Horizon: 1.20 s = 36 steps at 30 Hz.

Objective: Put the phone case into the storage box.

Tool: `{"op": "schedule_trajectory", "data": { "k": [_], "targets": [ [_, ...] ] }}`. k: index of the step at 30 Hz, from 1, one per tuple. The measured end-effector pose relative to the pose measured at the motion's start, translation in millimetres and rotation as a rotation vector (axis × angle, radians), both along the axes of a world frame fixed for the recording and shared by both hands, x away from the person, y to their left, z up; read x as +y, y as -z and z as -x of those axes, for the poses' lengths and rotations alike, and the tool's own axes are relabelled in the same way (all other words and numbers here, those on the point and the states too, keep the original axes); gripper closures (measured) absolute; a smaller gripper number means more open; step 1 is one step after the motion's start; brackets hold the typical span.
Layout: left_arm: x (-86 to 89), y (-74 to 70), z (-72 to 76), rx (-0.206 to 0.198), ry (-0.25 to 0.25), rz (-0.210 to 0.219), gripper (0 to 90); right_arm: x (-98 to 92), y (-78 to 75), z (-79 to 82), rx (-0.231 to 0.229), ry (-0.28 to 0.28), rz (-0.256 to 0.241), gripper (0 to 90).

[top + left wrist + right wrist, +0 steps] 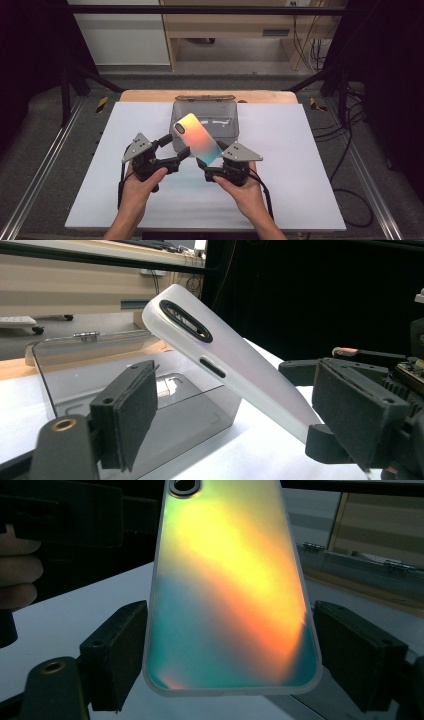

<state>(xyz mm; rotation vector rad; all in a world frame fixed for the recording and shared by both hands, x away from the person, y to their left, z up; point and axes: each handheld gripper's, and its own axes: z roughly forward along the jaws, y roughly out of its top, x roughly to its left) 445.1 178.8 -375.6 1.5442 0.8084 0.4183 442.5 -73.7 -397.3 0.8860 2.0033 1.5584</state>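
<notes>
A phone case (197, 137) with an iridescent yellow, orange and teal back hangs tilted above the white mat, camera cut-out uppermost. My right gripper (212, 164) is shut on its lower end; in the right gripper view both pads (120, 650) press the case (230, 590) by its long edges. My left gripper (173, 149) stands open just left of the case. In the left gripper view the frosted side of the case (235, 360) slants between the wide-apart pads (135, 415) without touching them.
A clear plastic box (175, 107) with a hinged lid stands on the mat behind the case, also seen as the box (65, 370) in the left gripper view. The white mat (300, 150) covers the table. Dark frame bars and cables flank it.
</notes>
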Motion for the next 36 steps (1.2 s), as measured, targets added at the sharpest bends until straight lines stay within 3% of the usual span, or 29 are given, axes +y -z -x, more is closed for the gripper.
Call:
{"op": "schedule_trajectory", "data": {
  "k": [36],
  "targets": [
    [-10.0, 4.6, -2.6, 0.051, -0.001, 0.028, 47.6, 3.0, 0.5, 1.3, 0.0, -0.011, -0.008, 17.7]
  ]
}}
